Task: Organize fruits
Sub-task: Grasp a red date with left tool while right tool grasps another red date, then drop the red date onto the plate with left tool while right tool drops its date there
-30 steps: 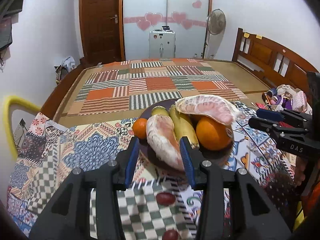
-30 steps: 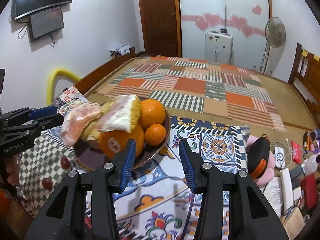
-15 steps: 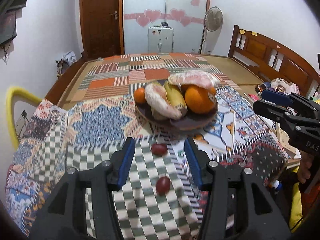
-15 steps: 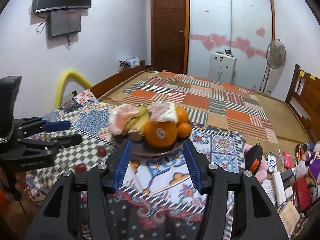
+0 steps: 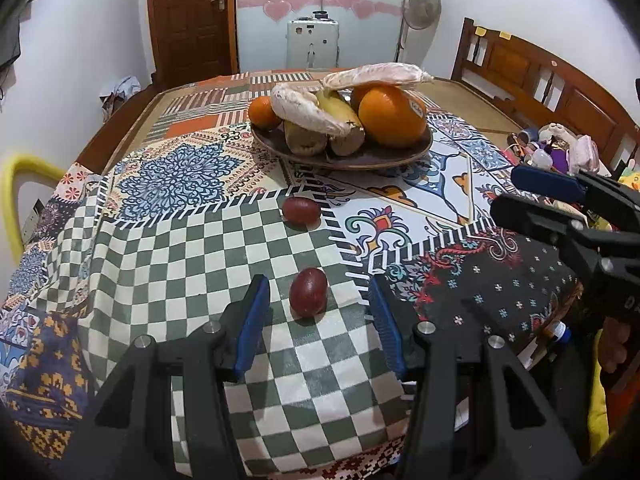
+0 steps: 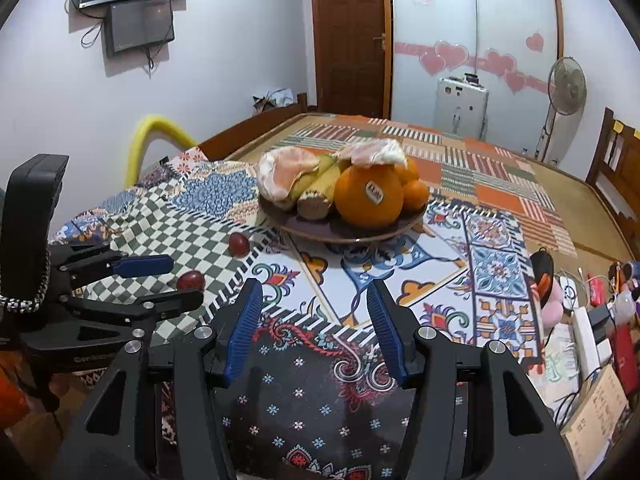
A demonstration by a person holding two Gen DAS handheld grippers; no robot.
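A dark plate [image 5: 372,157] holds a big orange [image 5: 392,116], a small orange [image 5: 262,111], bananas [image 5: 340,114] and two peeled pomelo pieces [image 5: 304,108]. Two small dark red fruits lie on the checked cloth: one [image 5: 308,291] between the open fingers of my left gripper [image 5: 318,300], untouched, the other [image 5: 301,210] nearer the plate. My right gripper [image 6: 314,304] is open and empty, over the cloth's front edge, short of the plate [image 6: 352,232]. The red fruits also show in the right wrist view [image 6: 191,280] [image 6: 239,244], beside the left gripper [image 6: 156,282].
The patchwork cloth [image 5: 176,172] covers the near end of a bed with a striped mat [image 6: 496,168]. Clutter of toys, cables and boxes [image 6: 592,320] lies at the right. A yellow tube [image 6: 160,132] stands at the left. A wooden headboard [image 5: 552,92] is at the right.
Both grippers have pulled back from the plate toward the cloth's near edge. The left gripper now brackets the nearer red fruit. Both stay open.
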